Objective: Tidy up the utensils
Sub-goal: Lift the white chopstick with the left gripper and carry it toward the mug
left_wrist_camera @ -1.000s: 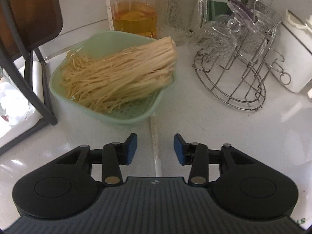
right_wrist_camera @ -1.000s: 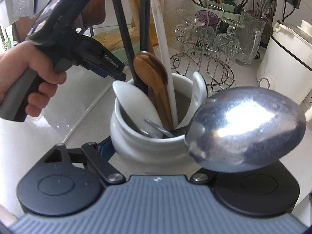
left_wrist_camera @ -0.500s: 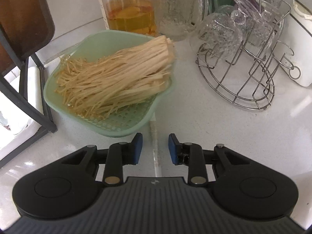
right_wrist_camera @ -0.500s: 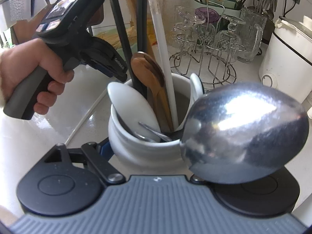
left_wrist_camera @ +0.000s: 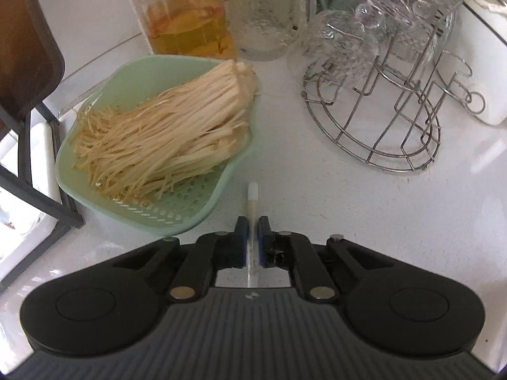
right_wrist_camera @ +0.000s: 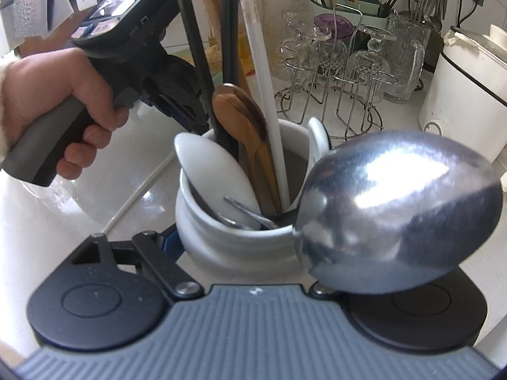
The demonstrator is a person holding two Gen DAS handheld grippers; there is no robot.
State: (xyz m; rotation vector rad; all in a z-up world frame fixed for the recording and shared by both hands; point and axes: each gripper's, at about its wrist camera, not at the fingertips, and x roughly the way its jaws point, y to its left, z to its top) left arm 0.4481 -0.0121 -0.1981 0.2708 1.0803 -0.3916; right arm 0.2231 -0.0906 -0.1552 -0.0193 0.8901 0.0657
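Note:
A thin white chopstick (left_wrist_camera: 252,196) lies on the white counter, pointing away from me. My left gripper (left_wrist_camera: 252,231) straddles it, its jaws closing, with the blue pads (left_wrist_camera: 242,237) pressed on the stick from both sides. In the right wrist view a hand (right_wrist_camera: 63,107) holds that gripper just left of the white ceramic crock (right_wrist_camera: 221,237). The crock holds black and white sticks, a wooden spoon (right_wrist_camera: 240,120), white spoons and a big metal spoon (right_wrist_camera: 396,215). My right gripper (right_wrist_camera: 244,243) grips the crock. Its left pad (right_wrist_camera: 171,240) touches the wall; the metal spoon hides the right finger.
A green colander of enoki mushrooms (left_wrist_camera: 152,133) sits just left of and beyond the chopstick. A wire glass rack (left_wrist_camera: 389,95), an oil jar (left_wrist_camera: 187,22) and a glass jug (left_wrist_camera: 266,12) stand behind. A black rack leg (left_wrist_camera: 41,196) is at the left, a white cooker (right_wrist_camera: 469,88) at the right.
The left jaws have gone from wide apart to shut on the white chopstick, and the gripper has shifted a little along the counter. The right gripper and the crock have stayed put.

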